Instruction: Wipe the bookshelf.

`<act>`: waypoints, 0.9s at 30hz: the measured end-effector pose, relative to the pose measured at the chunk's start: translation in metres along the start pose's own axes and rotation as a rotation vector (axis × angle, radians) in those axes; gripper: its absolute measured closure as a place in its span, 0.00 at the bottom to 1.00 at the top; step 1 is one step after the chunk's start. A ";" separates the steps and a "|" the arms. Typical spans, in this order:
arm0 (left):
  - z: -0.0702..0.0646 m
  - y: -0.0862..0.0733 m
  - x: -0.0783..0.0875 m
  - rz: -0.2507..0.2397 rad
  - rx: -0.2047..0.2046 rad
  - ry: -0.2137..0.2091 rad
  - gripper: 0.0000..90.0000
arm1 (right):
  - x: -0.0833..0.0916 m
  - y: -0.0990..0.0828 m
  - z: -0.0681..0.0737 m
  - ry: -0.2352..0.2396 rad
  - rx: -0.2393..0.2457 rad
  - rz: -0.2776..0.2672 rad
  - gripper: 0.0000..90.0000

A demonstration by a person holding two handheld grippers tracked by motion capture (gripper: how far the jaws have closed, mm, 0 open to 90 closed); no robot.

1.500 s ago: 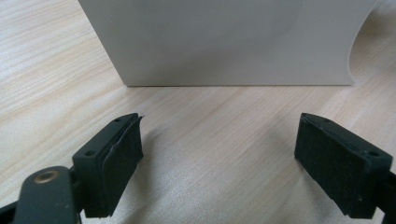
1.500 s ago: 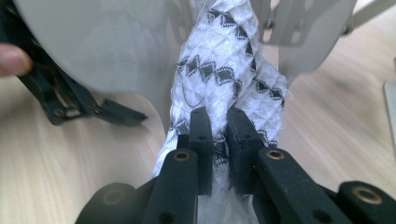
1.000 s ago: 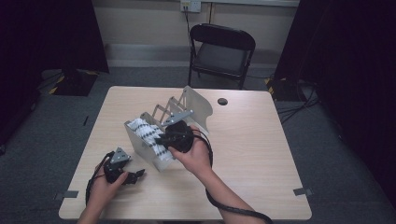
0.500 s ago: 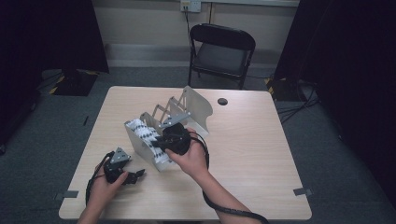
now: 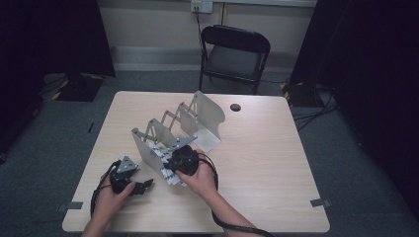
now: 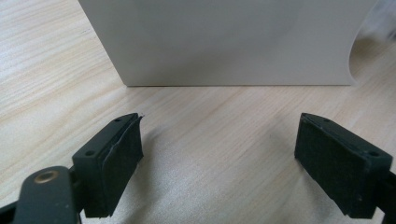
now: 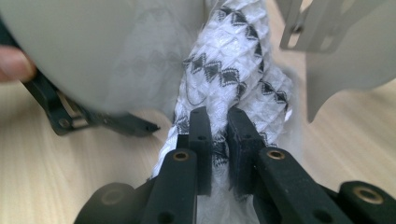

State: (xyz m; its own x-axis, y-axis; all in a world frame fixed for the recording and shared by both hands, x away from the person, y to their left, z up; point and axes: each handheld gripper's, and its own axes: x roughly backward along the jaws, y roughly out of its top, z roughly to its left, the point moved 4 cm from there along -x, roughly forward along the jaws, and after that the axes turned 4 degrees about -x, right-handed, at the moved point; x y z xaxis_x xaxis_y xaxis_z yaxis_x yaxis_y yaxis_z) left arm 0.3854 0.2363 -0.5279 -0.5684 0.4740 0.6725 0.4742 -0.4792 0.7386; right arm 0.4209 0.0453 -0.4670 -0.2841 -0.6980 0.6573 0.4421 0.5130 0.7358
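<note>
At the bottom centre of the right gripper view, the right hand-held gripper is clenched on a white, black-patterned cloth in the grey metal rack; seemingly light, soft and floppy, it is best pinched on a bunched fold.

High view: I look from above the near edge, forward and down across the whole table, chair beyond. Left gripper view: very low and close to the tabletop, facing the rack's grey end plate. Right gripper view: pressed up to the patterned cloth inside the rack. All three share that rack.
</note>
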 end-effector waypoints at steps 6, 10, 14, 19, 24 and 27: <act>0.000 0.000 0.000 0.000 0.000 0.000 0.16 | -0.015 -0.015 -0.003 -0.020 0.018 0.041 0.90; 0.000 0.000 0.000 -0.001 -0.001 0.000 0.16 | -0.023 -0.023 -0.003 -0.043 0.046 0.075 0.90; 0.000 0.000 0.000 0.000 0.000 0.000 0.16 | -0.028 -0.028 -0.004 -0.047 0.048 0.085 0.90; 0.000 0.000 0.000 0.000 0.000 0.000 0.16 | -0.023 -0.025 -0.005 -0.061 0.038 0.079 0.90; 0.000 0.000 0.000 0.000 0.000 0.000 0.16 | -0.005 -0.012 -0.008 -0.082 0.022 0.024 0.91; 0.000 0.000 0.000 0.000 -0.002 0.000 0.16 | 0.011 0.003 -0.008 -0.094 0.017 -0.023 0.91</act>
State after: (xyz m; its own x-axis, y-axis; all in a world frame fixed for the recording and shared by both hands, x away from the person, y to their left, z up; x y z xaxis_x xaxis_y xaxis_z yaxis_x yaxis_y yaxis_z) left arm 0.3855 0.2364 -0.5279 -0.5685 0.4741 0.6723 0.4725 -0.4808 0.7386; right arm 0.4260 0.0353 -0.4593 -0.3727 -0.6601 0.6522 0.4203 0.5066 0.7528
